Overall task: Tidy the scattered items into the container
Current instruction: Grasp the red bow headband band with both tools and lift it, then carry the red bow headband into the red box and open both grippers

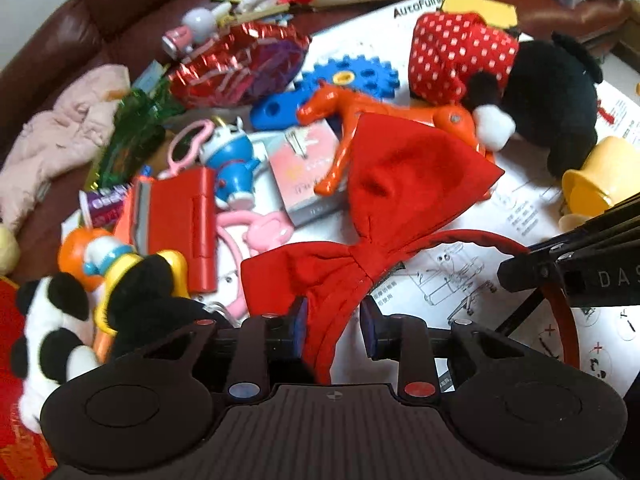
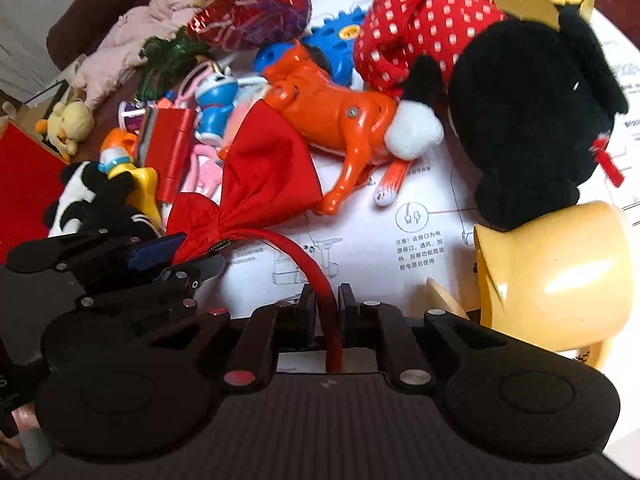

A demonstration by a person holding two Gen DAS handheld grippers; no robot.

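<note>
Right tool (image 2: 325, 308) clamped on red headband (image 2: 308, 262) at lower centre; left tool (image 1: 333, 326) narrow, straddling its bow (image 1: 384, 200), pads apart.

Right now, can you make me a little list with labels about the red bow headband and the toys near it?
held thing: red bow headband
right gripper: shut on the band
left gripper: bow cloth between its fingers, grip unclear
surface: white instruction sheet
behind the bow: orange toy horse
right of the horse: black mouse plush
near right gripper: yellow cup, on its side
</note>
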